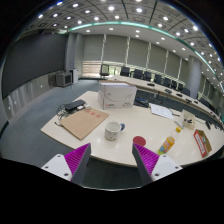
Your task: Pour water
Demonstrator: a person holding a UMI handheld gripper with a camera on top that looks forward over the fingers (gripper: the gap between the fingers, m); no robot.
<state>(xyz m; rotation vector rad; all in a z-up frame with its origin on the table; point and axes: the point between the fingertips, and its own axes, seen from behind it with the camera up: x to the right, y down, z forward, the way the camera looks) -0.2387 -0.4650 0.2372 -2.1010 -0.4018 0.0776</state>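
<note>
Tool (111, 160) high above the near edge of the table (135, 145), fingers spread wide apart, nothing between the pads (73, 157). Well clear of every object, with open air all round.

White mug (114, 129) upright on the table, well ahead of the fingers and roughly midway between them, long axis vertical, mouth up. Handle apparently toward the right finger's side, though too small to tell for certain. Bare tabletop all around it, so free room on every side.

Orange bottle (167, 144) upright near the near-right edge of the table, just beyond the right finger, long axis vertical, cap on top. Close to the table's rim on its near side; open surface between it and the mug.

Flat brown board (83, 122) lying toward the left corner, left of the mug and apart from it, long side running diagonally back from the near-left edge. Dark object (72, 106) just behind it, near the left edge. White box-shaped machine (116, 95) at the far side of the table. Loose papers (161, 111) right of that, further small items crowding the far right end.

Near edge of the table unobstructed; floor (25, 125) open to the left.
</note>
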